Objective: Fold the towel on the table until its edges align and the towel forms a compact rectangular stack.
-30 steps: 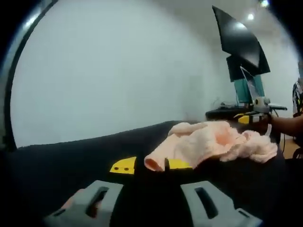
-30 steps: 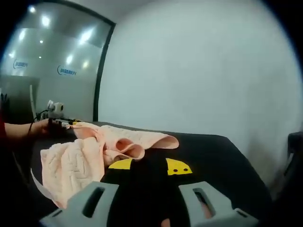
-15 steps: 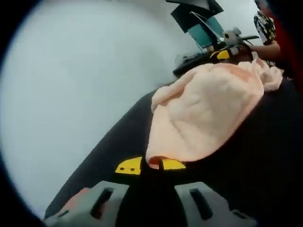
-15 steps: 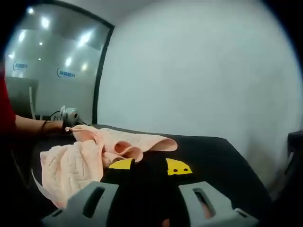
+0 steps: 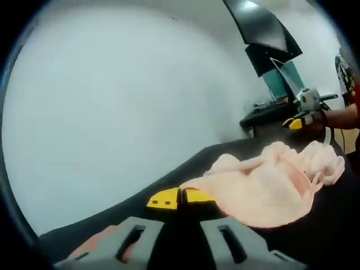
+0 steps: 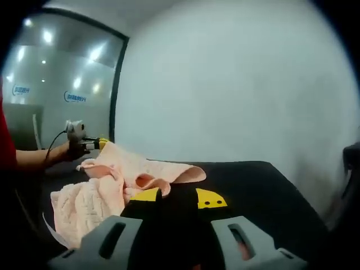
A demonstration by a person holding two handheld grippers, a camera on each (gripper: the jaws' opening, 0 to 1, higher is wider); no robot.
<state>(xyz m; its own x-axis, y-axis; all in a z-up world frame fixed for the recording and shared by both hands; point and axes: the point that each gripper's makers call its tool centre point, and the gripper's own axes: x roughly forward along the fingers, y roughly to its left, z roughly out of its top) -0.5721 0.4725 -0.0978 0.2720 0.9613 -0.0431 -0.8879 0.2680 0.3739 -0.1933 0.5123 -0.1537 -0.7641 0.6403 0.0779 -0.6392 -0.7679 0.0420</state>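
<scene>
Since half a second ago my left gripper (image 5: 181,198) has levelled out: the towel (image 5: 264,188) that hung large in the upper right of the left gripper view now lies lower, centre right, on the black table (image 5: 112,222). Its near corner sits at the yellow fingertips (image 5: 163,199), jaws drawn nearly together, pinching that corner. In the right gripper view, my right gripper (image 6: 178,199) shows a gap between its tips, released, the towel (image 6: 107,191) lumped just left of them. Beyond, at left, a forearm (image 6: 34,158) reaches to the other gripper (image 6: 84,143) at the towel's far edge.
</scene>
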